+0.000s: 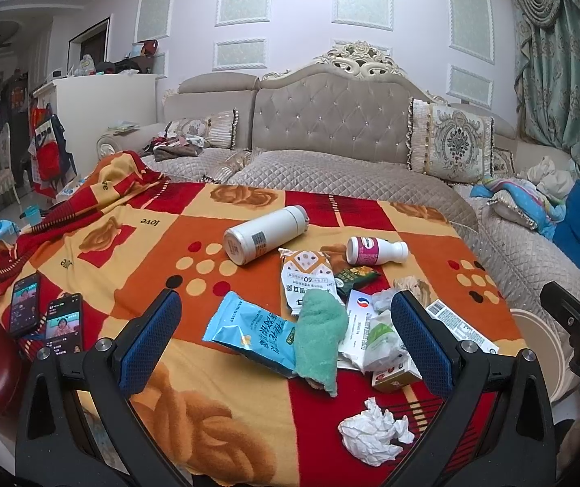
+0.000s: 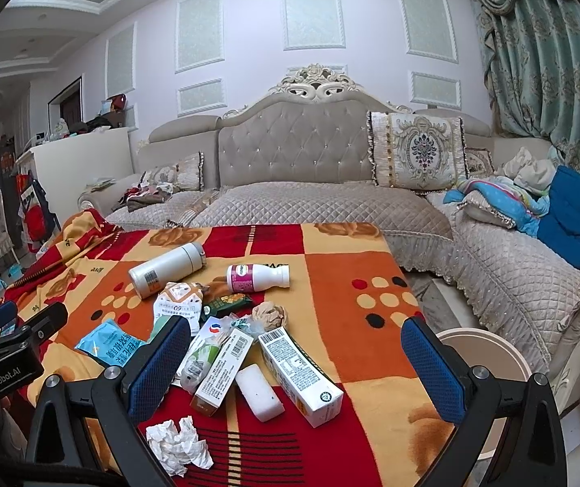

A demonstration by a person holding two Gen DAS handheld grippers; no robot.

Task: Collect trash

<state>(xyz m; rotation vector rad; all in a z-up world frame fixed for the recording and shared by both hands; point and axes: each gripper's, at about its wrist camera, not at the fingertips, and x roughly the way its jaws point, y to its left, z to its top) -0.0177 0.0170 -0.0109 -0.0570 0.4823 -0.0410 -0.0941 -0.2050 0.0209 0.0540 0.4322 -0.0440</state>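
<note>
Both grippers hang above a table draped in a red, orange and yellow patterned blanket (image 1: 127, 243), and neither holds anything. The left gripper (image 1: 285, 332) has its blue-padded fingers (image 1: 149, 335) spread wide apart; in its view a green cloth (image 1: 320, 332), a light blue snack packet (image 1: 251, 330) and a heap of white wrappers (image 1: 379, 337) show in the gap between them, lying on the blanket beyond the tips. A crumpled white tissue (image 1: 375, 430) sits nearer the camera, low between the finger bases and closer to the right one. The right gripper (image 2: 296, 359) is likewise wide open, and between its fingers lie a white carton with a barcode (image 2: 302, 373), a white block (image 2: 259, 391) touching its side, and a slimmer box (image 2: 223, 369). Farther back rest a white flask (image 2: 166, 270) and a small pink-labelled bottle (image 2: 255, 278), both on their sides. A round cream bin (image 2: 488, 349) stands just off the table's edge, behind the right finger (image 2: 432, 365).
</note>
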